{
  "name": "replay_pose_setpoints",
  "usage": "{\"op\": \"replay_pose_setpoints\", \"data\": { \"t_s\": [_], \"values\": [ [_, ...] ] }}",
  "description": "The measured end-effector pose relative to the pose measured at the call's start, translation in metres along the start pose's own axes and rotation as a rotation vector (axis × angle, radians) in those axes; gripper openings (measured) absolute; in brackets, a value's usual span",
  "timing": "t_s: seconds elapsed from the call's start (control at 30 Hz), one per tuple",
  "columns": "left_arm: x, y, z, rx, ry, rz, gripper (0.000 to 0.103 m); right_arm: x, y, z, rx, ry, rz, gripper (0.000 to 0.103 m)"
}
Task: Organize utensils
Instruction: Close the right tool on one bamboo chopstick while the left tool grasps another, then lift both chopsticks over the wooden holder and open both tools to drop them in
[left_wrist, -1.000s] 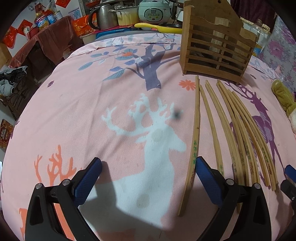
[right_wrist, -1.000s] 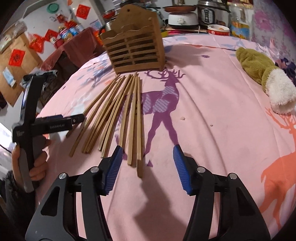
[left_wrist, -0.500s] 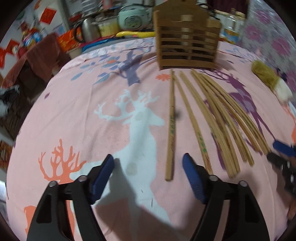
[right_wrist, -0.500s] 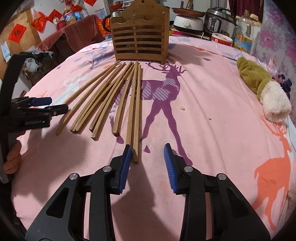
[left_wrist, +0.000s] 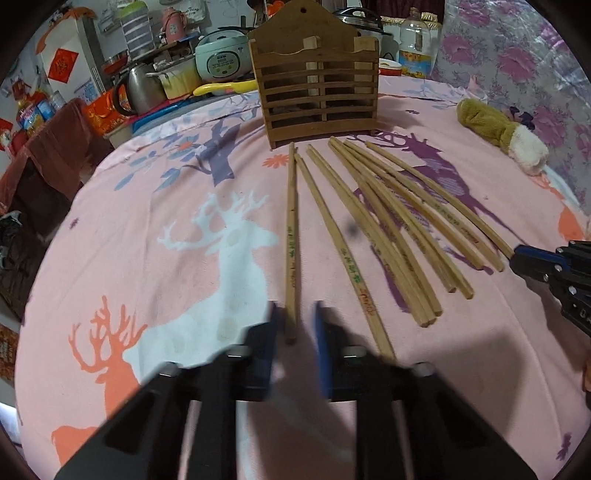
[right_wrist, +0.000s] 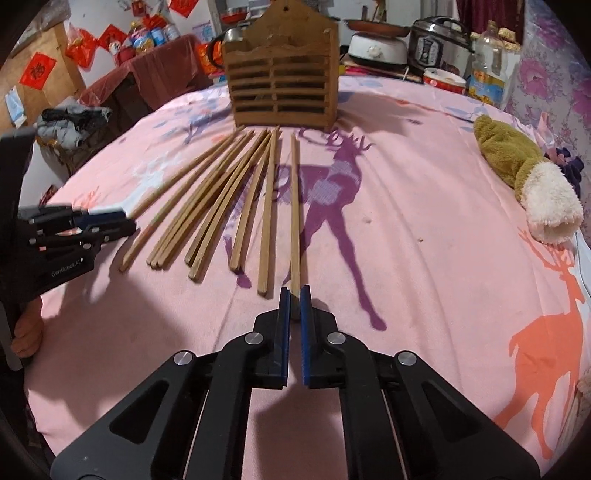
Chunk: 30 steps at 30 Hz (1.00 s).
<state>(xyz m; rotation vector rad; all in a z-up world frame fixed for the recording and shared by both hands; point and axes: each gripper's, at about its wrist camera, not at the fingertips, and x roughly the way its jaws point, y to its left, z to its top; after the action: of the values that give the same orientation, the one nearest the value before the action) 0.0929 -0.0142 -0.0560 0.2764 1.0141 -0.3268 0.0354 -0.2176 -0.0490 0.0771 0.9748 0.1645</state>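
Note:
Several wooden chopsticks (left_wrist: 388, 229) lie fanned on the pink deer-print cloth (left_wrist: 147, 229), in front of a slatted wooden holder (left_wrist: 317, 99). My left gripper (left_wrist: 295, 332) is blurred, with its blue pads on either side of the near end of the leftmost chopstick (left_wrist: 291, 240). From the right wrist view, the left gripper (right_wrist: 129, 225) has its fingers drawn together at that chopstick's end. My right gripper (right_wrist: 294, 299) is shut on the near end of the rightmost chopstick (right_wrist: 294, 206). The holder (right_wrist: 280, 85) stands upright behind the row.
An olive and white plush toy (right_wrist: 517, 166) lies at the right of the table. Behind the holder stand a rice cooker (left_wrist: 221, 59), a kettle and an oil bottle (right_wrist: 487, 62). A chair draped in dark red cloth is off the table's left edge. A person's hand (right_wrist: 26, 332) grips the left tool.
Both grippers went from wide open to closed. The left one slid right until the leftmost chopstick's end lay between its pads. The right one closed around the rightmost chopstick's end.

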Motion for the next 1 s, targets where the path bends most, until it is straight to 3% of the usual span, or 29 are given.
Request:
{"op": "replay_pose_setpoints", "data": {
  "t_s": [0.1, 0.23, 0.4, 1.0],
  "values": [
    [-0.009, 0.002, 0.0, -0.012, -0.04, 0.019, 0.006, -0.01, -0.003, 0.003, 0.023, -0.049, 0.009, 0.006],
    [-0.032, 0.011, 0.001, -0.059, -0.115, -0.026, 0.006, -0.023, -0.005, 0.007, 0.038, -0.113, 0.015, 0.006],
    [-0.047, 0.013, 0.013, -0.082, -0.139, -0.038, 0.006, -0.044, -0.006, 0.019, 0.058, -0.196, 0.029, 0.006],
    [-0.12, 0.008, 0.132, -0.089, -0.315, -0.025, 0.006, -0.087, 0.016, 0.117, 0.001, -0.36, 0.01, 0.006]
  ]
}}
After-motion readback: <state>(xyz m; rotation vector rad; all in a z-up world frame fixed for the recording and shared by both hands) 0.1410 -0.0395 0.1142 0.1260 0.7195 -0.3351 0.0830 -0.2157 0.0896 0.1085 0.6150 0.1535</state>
